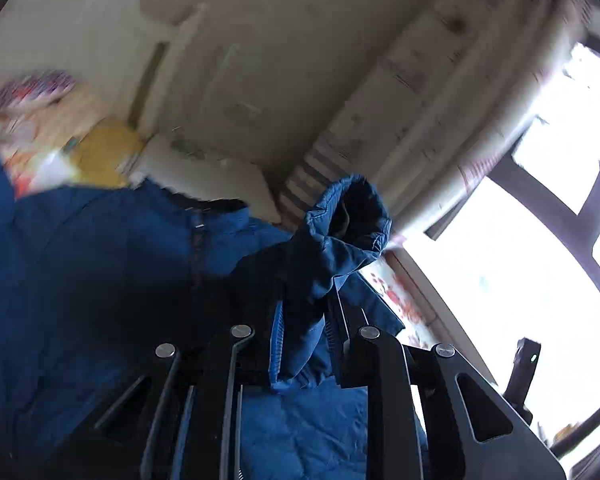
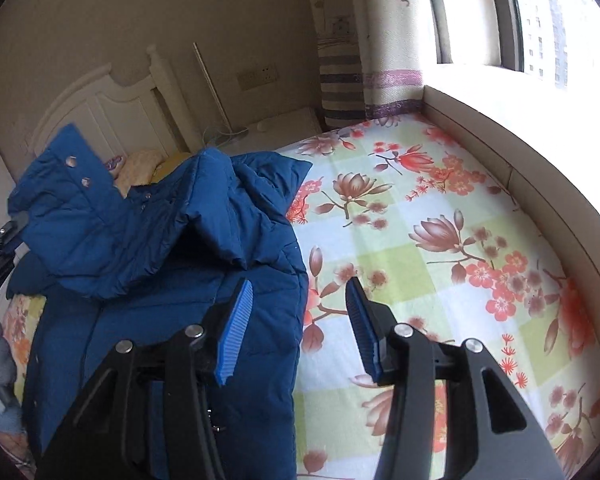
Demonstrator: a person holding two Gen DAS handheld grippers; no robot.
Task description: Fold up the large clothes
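Left gripper [image 1: 304,344] clamped on blue jacket [image 2: 160,240] sleeve (cuff upright); right gripper [image 2: 300,328] parted, empty.

A bed [image 2: 440,208] with a floral checked sheet sits against a bright window [image 2: 548,20], beside a white headboard [image 2: 112,112], beige walls [image 2: 148,8] and a striped curtain [image 2: 340,80].

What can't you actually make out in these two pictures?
- Left wrist view: the pillows are smeared by motion blur.
- Left wrist view: the left gripper fingertips are buried in the blue jacket sleeve.
- Right wrist view: the jacket's lower end is hidden behind the right gripper.
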